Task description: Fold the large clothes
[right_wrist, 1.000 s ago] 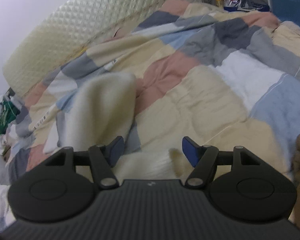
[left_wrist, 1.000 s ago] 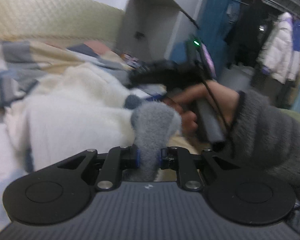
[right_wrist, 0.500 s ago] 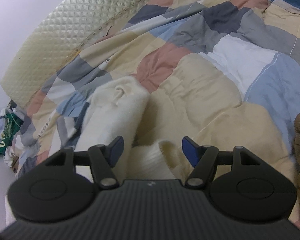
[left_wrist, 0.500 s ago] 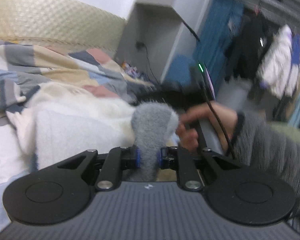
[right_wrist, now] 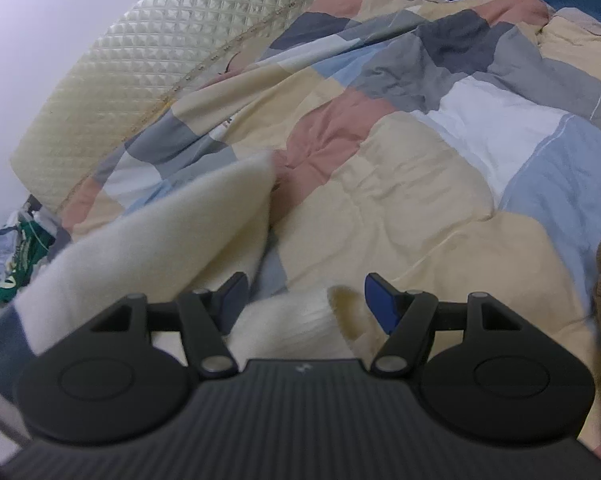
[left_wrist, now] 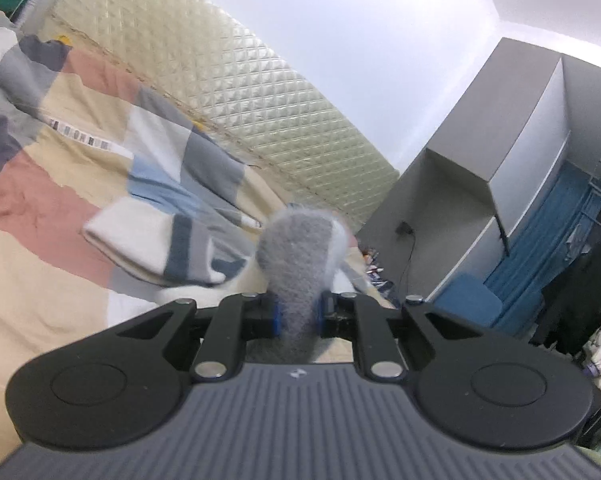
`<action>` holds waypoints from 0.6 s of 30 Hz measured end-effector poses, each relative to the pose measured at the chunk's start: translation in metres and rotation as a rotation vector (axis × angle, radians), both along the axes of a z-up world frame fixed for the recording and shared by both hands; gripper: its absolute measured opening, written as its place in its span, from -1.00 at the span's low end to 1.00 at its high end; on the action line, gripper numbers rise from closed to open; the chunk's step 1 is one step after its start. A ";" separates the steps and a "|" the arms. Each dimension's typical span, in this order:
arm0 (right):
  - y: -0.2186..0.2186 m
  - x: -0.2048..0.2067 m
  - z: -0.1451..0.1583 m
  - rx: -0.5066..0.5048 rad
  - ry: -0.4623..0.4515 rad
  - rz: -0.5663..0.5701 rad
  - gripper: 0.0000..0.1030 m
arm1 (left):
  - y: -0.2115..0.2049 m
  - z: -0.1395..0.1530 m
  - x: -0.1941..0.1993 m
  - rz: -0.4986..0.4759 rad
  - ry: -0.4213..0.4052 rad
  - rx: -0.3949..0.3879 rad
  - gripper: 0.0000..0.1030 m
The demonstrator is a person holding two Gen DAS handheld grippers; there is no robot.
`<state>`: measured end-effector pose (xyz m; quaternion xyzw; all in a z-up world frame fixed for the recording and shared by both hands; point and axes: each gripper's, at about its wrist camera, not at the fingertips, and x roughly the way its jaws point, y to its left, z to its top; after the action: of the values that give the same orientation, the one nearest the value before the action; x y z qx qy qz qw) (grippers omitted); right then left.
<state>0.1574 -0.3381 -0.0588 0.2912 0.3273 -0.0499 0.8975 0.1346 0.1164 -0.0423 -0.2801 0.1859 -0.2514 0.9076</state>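
Left tongs (left_wrist: 299, 316) pinch fuzzy grey cuff (left_wrist: 302, 256); right tongs (right_wrist: 305, 294) gape over cream sweater (right_wrist: 148, 256).

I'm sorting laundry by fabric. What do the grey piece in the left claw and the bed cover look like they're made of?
The grey piece looks like fuzzy fleece or plush knit: its outline is hairy and matte. The bed cover looks like thin woven cotton or similar, padded: flat patchwork colour blocks, fine creases, no pile. Neither fibre can be confirmed by sight.
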 end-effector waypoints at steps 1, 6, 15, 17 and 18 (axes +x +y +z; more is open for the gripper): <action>0.001 0.001 0.000 0.004 -0.004 0.006 0.32 | -0.005 -0.002 0.000 -0.040 0.003 0.004 -0.67; 0.007 0.001 0.007 0.026 -0.058 0.033 0.32 | -0.078 -0.008 -0.015 -0.360 -0.057 0.131 -0.67; -0.009 0.002 0.002 0.213 -0.110 0.020 0.32 | -0.165 -0.054 -0.048 -0.707 0.002 0.246 -0.67; -0.008 0.008 -0.004 0.191 -0.055 0.003 0.32 | -0.162 -0.061 -0.043 -0.713 0.023 0.249 -0.66; -0.008 0.013 -0.008 0.171 -0.022 -0.007 0.32 | -0.160 -0.062 -0.042 -0.711 0.026 0.244 -0.66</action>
<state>0.1700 -0.3460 -0.0672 0.3687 0.3195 -0.0219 0.8726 0.0931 -0.0433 -0.1045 -0.0912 0.3114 -0.5232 0.7880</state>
